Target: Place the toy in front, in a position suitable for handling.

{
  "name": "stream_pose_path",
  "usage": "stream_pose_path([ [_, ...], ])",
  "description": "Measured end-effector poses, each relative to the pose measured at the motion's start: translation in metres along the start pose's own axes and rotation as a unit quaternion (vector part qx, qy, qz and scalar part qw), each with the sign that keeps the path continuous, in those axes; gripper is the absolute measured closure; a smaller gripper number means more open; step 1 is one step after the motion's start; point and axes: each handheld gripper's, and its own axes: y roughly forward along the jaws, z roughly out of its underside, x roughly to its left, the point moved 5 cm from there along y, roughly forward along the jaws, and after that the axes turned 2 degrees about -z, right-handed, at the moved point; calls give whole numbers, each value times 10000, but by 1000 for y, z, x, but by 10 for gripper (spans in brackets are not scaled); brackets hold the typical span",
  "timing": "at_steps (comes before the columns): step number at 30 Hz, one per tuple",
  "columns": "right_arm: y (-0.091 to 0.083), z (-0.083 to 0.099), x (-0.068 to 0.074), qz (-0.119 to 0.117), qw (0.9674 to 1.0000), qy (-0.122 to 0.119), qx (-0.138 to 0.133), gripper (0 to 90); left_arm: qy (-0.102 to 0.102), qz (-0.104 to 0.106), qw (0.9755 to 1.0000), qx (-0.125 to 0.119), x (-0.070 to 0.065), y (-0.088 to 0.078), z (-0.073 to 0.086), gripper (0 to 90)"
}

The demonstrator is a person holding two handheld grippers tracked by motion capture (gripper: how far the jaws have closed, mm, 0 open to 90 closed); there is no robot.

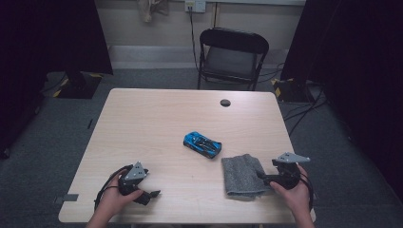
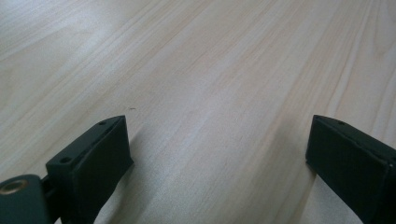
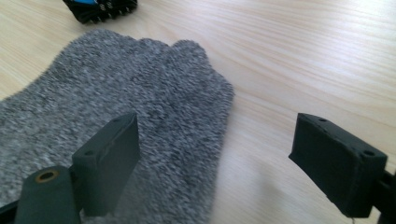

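- The grey cloth (image 1: 243, 175) is a speckled, fuzzy knit piece lying flat on the table (image 1: 157, 118) near its front right edge; its far edge (image 3: 154, 46) is wavy and lobed.
- The blue toy car (image 1: 202, 144), with black markings, sits upright just beyond the cloth, angled across the table, apart from it.

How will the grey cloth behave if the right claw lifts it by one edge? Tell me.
The cloth looks soft and knitted, so it will likely droop. It lies flat and thin, so it is probably light. Its fuzzy surface should resist slipping.
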Motion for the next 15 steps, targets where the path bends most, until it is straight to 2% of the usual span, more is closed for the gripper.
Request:
stream_pose_path([
  [4, 2, -4, 6, -11, 10000, -38, 4, 149, -2, -2, 10000, -2, 0, 0, 0, 57],
  [8, 6, -8, 12, -88, 9999, 92, -1, 153, -1, 0, 10000, 0, 0, 0, 0, 57],
  [15, 12, -12, 24, -99, 9998, 132, 72, 171, -3, -1, 10000, -1, 0, 0, 0, 57],
])
